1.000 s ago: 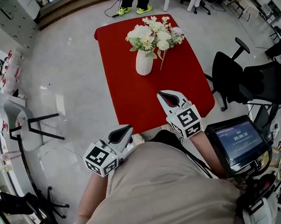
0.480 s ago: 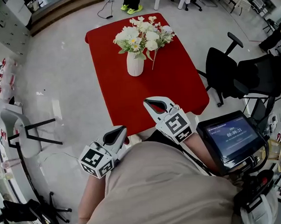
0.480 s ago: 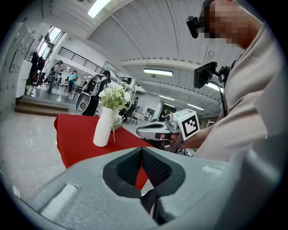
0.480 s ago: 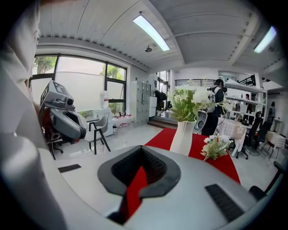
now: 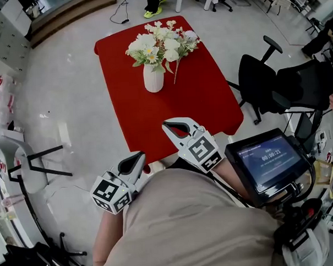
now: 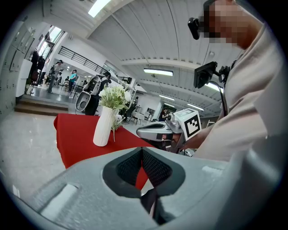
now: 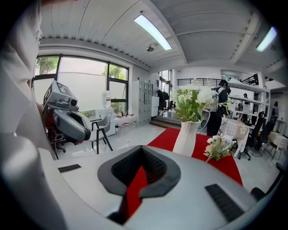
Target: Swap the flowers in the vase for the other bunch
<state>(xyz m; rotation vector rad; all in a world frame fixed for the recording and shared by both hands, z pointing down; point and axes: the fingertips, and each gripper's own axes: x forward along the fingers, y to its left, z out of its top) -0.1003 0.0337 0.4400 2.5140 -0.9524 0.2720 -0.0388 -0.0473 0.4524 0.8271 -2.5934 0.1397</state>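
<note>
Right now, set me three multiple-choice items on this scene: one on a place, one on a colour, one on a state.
1. The loose bunch lies:
A. on the cloth, beside the vase
B. inside the vase
C. hanging off the cloth's edge

2. The cloth is:
A. blue
B. red
C. green

3. The right tool is:
A. shut on a stem
B. wide open
C. shut and empty

Answers:
1 A: the right gripper view shows the bunch lying flat next to the vase.
2 B: the cloth is red in every view.
3 C: the tool's jaws meet, with nothing between them.
</note>
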